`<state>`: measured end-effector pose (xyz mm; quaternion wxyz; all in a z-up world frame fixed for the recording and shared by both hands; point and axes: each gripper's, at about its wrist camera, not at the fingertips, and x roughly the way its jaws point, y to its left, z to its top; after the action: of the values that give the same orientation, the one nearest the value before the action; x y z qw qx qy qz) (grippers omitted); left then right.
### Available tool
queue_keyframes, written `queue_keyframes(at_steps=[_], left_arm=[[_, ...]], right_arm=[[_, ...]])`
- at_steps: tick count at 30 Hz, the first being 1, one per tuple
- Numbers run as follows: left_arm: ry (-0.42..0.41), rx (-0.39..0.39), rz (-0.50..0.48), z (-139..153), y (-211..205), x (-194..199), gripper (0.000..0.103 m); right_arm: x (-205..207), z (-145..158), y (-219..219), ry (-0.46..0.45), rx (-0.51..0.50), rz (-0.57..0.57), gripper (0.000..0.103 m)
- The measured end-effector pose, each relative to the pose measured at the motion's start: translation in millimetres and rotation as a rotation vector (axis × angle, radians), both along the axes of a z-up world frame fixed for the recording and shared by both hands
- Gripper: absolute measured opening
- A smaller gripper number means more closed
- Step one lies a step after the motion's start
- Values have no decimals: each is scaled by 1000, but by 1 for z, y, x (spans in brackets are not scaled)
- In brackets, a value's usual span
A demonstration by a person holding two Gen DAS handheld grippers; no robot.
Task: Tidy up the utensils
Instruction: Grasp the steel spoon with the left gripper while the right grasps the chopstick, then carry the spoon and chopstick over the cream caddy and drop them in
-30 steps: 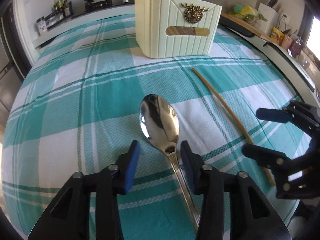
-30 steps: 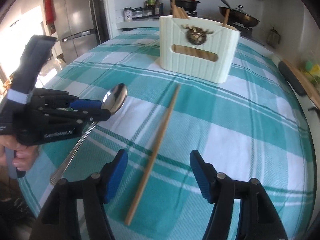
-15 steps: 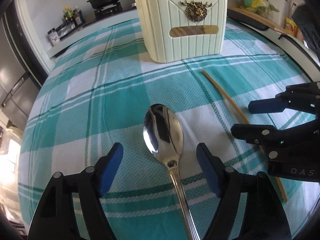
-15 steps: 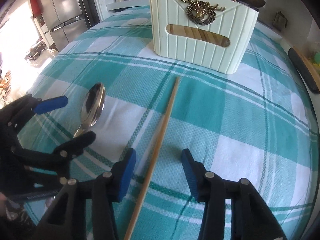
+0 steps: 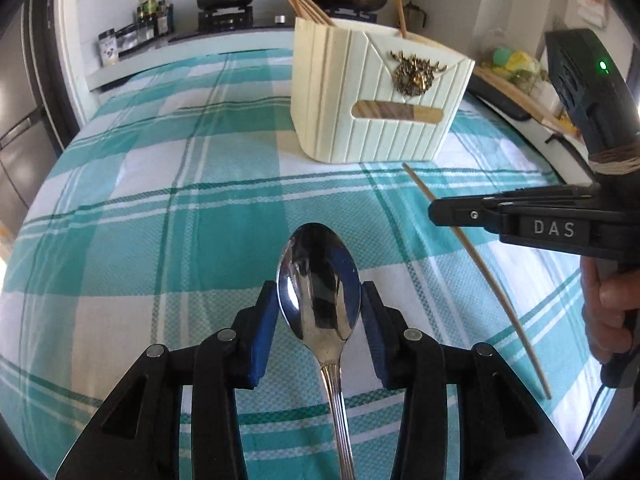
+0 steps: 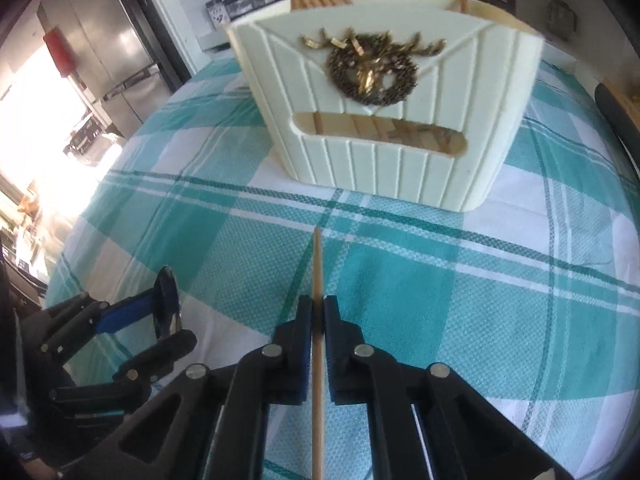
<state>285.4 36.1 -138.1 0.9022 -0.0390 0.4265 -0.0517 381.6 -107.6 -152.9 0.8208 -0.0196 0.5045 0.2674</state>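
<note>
Teal-and-white checked cloth [image 5: 192,216] is spread over the bench, and on it a metal spoon [image 5: 318,292] and a single wooden chopstick [image 6: 318,280] are laid near each other.

The spoon is seen from the left wrist view lying bowl-forward, its handle running back under the left gripper [image 5: 320,312]. The bowl is framed by the blue pads of that gripper, one at each side of its widest part. The jaws are at a middling width and are closing; the pads appear to be right at the bowl's edges, but whether they press on it cannot be told. In the right wrist view the same gripper [image 6: 168,320] is seen at lower left with the spoon's bowl between its fingers.

The chopstick is gripped by the right gripper [image 6: 319,316], whose jaws are drawn in almost fully, with only the thin stick pinched between them. The stick points toward the cream ribbed utensil holder [image 6: 384,120], its far tip stopping short of the holder's base. In the left wrist view the right gripper [image 5: 444,212] is seen from the side, crossing over the chopstick, with a hand [image 5: 608,312] around its handle.

The holder stands further back on the cloth, with a brass stag emblem [image 5: 416,74] on its front. More chopsticks [image 5: 304,2] are stood in its left compartment, and one more [image 5: 401,18] in the right.
</note>
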Motion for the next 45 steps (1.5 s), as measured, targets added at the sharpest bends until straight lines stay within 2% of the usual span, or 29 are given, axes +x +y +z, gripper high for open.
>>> queue_keyframes(at_steps=[6,12,18,23,27,31,35,40,45], left_arm=[[-97,-29,10,43,11,-18,41],[-185,-45,20,77,18,-40,41],[-239,-67,19,99,23,-52,41],[-275,-78,11,115,24,-57,41],[-285,-65,18,120,25,-58,41],[-283,-67,23,121,27,-60,41],[-286,-61,21,122,26,-62,41],[-293,-67,14,128,24,-61,41],[-300,-111,-13,145,29,-54,41]], right_arm=[[-32,58,-33,-112,131,-36,6],[-69,110,-52,-269,157,-35,6],[-97,136,-67,-367,195,-57,6],[-108,150,-83,-473,338,-75,6],[-106,150,-93,-452,406,-110,6],[-101,145,-95,-389,292,-157,7],[-101,140,-103,-328,305,-157,7],[-116,151,-101,-381,260,-129,6],[-121,169,-96,-454,232,-115,6]])
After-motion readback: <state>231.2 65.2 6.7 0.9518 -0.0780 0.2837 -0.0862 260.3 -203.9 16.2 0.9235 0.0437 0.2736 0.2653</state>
